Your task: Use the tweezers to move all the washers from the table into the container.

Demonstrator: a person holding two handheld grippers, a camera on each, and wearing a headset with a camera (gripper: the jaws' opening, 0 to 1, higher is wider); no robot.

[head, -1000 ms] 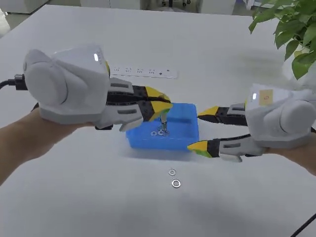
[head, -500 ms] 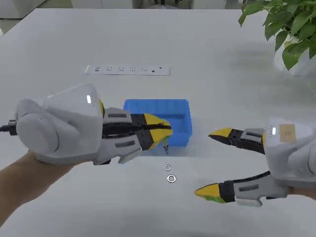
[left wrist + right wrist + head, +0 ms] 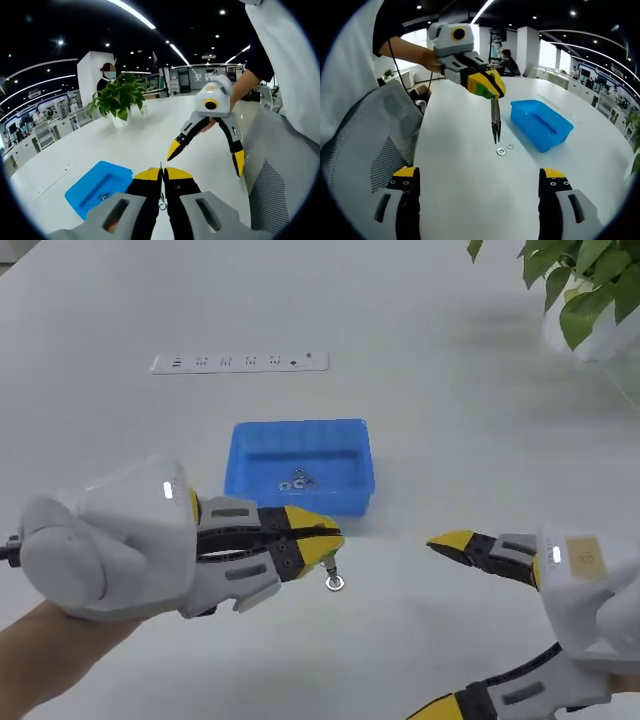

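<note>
I'm pinching tweezers in my left claw above two loose washers; my right claw is hanging spread. Several are sitting in the container.

White bench: white power strip lying flat toward far side; leafy potted plant at far right corner. Grey mesh chair beside bench edge.

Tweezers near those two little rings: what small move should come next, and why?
Probably lower the tweezers, clamped in the left gripper, onto the nearer washer: their tips hang just above it, and a second washer also lies outside the container.
</note>
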